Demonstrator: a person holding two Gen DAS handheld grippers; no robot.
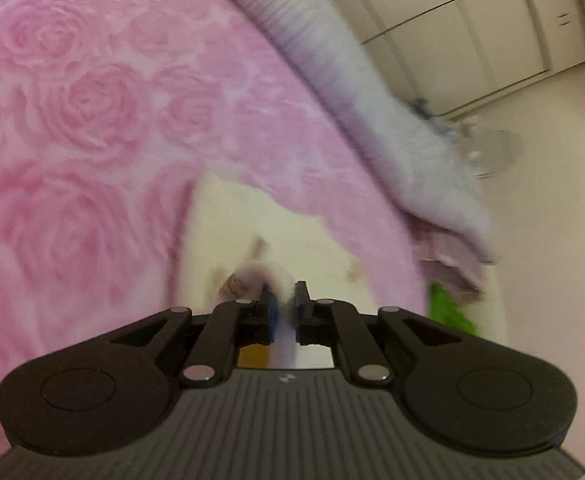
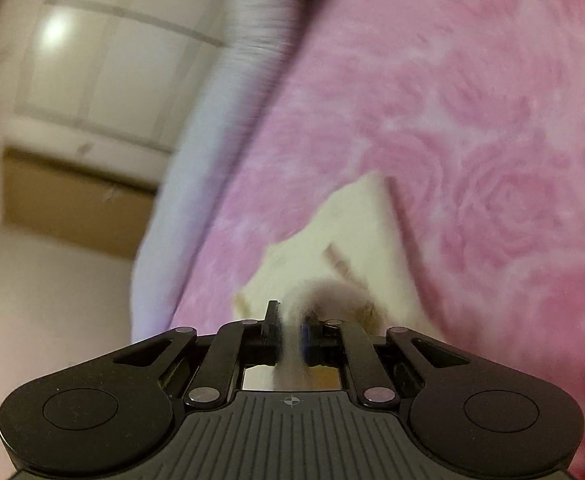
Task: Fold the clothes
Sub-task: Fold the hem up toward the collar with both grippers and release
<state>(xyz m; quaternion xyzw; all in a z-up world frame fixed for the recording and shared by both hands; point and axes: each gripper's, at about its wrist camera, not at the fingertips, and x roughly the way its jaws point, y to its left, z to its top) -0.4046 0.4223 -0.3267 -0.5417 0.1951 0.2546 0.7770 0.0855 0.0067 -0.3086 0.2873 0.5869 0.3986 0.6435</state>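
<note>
left wrist: close, angled down | right wrist: likewise | shared: pink rose blanket (image 1: 92,120)

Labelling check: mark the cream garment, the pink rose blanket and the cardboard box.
cream garment (image 1: 292,224): left wrist view, flat cream area.
pink rose blanket (image 1: 92,104): left wrist view, a rose.
cardboard box (image 2: 72,204): right wrist view, brown front face.

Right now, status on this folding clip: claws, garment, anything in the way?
Left claw shut on cream garment. Right claw pinching it too. Pink rose blanket underneath. Blurred; no obstruction seen.
</note>
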